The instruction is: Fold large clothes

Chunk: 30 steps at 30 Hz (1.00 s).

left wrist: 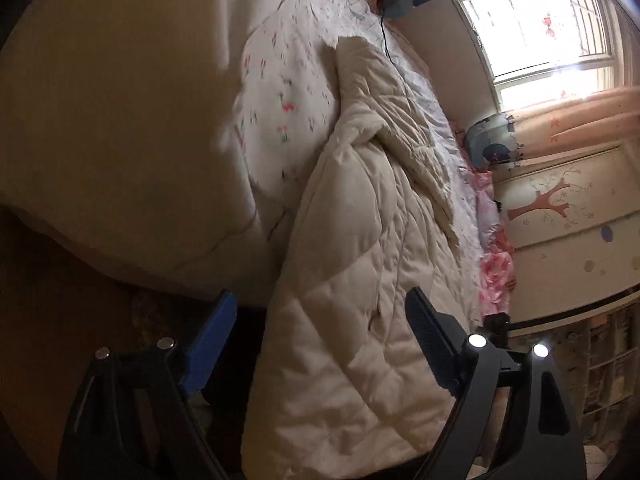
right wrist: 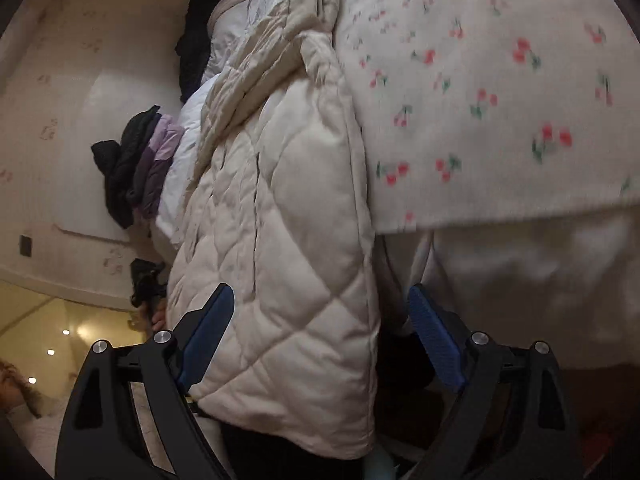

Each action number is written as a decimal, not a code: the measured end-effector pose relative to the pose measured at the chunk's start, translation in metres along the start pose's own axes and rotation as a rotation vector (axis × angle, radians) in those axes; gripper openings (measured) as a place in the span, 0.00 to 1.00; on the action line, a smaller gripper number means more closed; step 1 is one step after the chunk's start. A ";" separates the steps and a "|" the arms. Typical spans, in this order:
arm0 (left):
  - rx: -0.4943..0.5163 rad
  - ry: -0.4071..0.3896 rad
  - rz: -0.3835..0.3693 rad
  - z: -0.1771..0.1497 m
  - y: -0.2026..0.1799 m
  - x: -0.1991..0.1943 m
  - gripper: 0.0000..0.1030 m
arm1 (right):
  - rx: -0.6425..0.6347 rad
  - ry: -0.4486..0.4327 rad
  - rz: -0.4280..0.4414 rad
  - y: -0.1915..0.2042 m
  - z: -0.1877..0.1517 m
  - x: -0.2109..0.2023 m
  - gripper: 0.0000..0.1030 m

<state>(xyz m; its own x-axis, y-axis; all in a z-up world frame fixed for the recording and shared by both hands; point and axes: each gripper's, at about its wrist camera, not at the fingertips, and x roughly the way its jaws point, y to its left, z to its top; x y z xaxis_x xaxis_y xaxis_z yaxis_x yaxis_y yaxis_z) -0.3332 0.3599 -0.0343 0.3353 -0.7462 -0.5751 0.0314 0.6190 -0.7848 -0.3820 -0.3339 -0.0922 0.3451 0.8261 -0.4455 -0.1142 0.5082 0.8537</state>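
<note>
Left claw (left wrist: 320,320): fingers wide apart, puffy cream coat (left wrist: 360,260) between them, not pinched. Right claw (right wrist: 320,316): also wide apart around same coat (right wrist: 288,240), not pinched. Coat lay long and bunched on bed, beside cherry blanket (right wrist: 480,100). Best, likely: pushed both claws deeper over hem, squeezed thick edge firmly, lifted evenly. Slippery, puffy; could have slid out.

Bed (left wrist: 168,240) covered by a white sheet printed with small red cherries (right wrist: 500,92). Cream quilted coat (left wrist: 360,280) laid lengthwise along the sheet, its hem hanging over the near edge. Pile of dark and lilac clothes (right wrist: 136,168) and pink floral fabric (left wrist: 494,276) at the far edge.
</note>
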 end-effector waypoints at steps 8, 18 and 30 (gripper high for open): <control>-0.068 0.205 -0.144 -0.042 0.035 0.064 0.93 | 0.048 0.096 0.215 -0.012 -0.032 0.040 0.84; -0.037 0.183 -0.218 -0.066 0.013 0.059 0.61 | 0.024 0.105 0.341 -0.007 -0.054 0.071 0.73; 0.060 0.052 -0.175 -0.066 -0.034 0.014 0.14 | -0.148 -0.108 0.588 0.047 -0.062 0.028 0.22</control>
<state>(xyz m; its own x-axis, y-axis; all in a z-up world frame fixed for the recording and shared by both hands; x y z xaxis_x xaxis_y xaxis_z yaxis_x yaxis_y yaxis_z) -0.3920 0.3121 -0.0311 0.2703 -0.8547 -0.4432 0.1416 0.4906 -0.8598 -0.4355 -0.2714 -0.0814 0.2772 0.9527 0.1247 -0.4392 0.0102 0.8984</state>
